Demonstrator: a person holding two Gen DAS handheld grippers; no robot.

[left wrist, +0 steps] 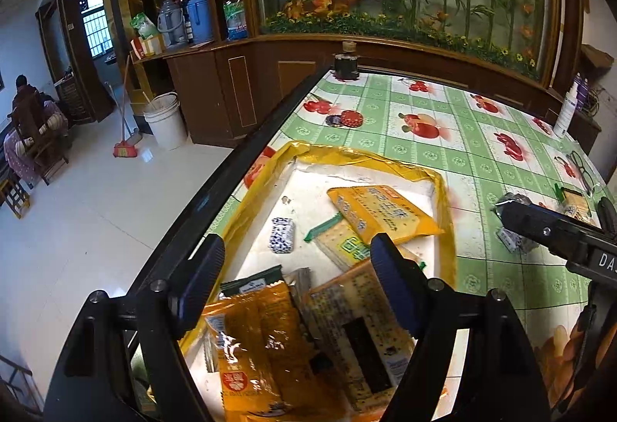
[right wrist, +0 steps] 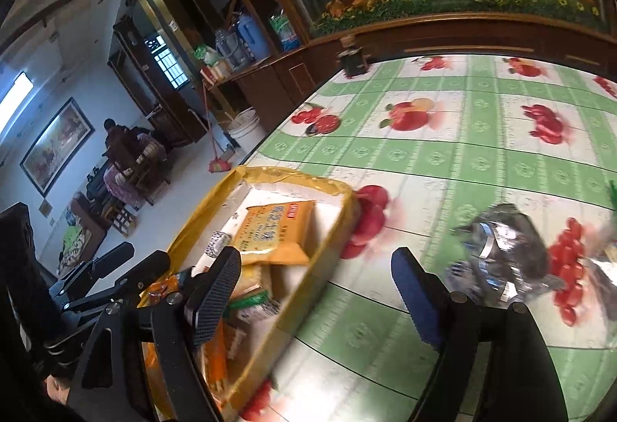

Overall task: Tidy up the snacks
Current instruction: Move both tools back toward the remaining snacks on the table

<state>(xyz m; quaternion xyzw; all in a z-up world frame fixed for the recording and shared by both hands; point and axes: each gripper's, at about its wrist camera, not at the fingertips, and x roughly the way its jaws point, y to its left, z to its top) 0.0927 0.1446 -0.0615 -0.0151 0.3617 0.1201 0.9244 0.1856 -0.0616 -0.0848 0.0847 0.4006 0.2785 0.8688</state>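
With both claws spread and empty, the right gripper (right wrist: 316,291) heads for the seemingly silver packet (right wrist: 501,260) just ahead-right, needing closure, while the left gripper (left wrist: 297,268) hovers over the box (left wrist: 443,190).

**Both grippers open, nothing held**

Left gripper (left wrist: 297,264) points forward and down, jaws spread wide, nothing between its pads (left wrist: 204,268). Right gripper (right wrist: 316,279) is also angled down, jaws wide apart and empty. In the left wrist view the right gripper (left wrist: 513,210) enters from the right edge, level with the left fingertips, well apart from them.
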